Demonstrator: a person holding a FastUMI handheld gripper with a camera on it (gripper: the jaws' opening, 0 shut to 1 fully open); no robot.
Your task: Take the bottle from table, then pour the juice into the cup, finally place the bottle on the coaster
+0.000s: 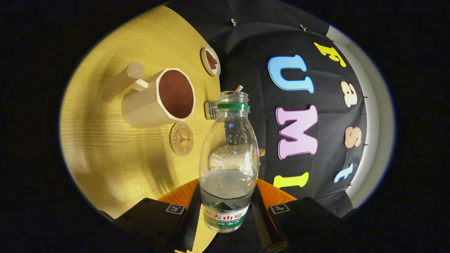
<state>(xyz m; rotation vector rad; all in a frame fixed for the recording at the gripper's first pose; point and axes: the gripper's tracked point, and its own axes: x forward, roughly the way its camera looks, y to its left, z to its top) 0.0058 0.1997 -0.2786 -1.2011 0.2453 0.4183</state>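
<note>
A clear plastic bottle [228, 154] with a green neck ring and no cap sits between my two black fingers, and my gripper [226, 218] is shut on its labelled lower part. It holds clear liquid about halfway up. The view is rolled, so the table [105, 147] looks tipped. Beyond the bottle stands a cream wooden cup [158, 98] with a round peg handle and a dark red-brown inside. A round wooden coaster [181, 139] lies flat between the cup and the bottle.
A small white dish [211, 60] with reddish pieces sits past the cup near the table's far edge. A small ribbed metal cap or jar [211, 109] lies behind the bottle's neck. The black cloth wall hangs just past the table edge.
</note>
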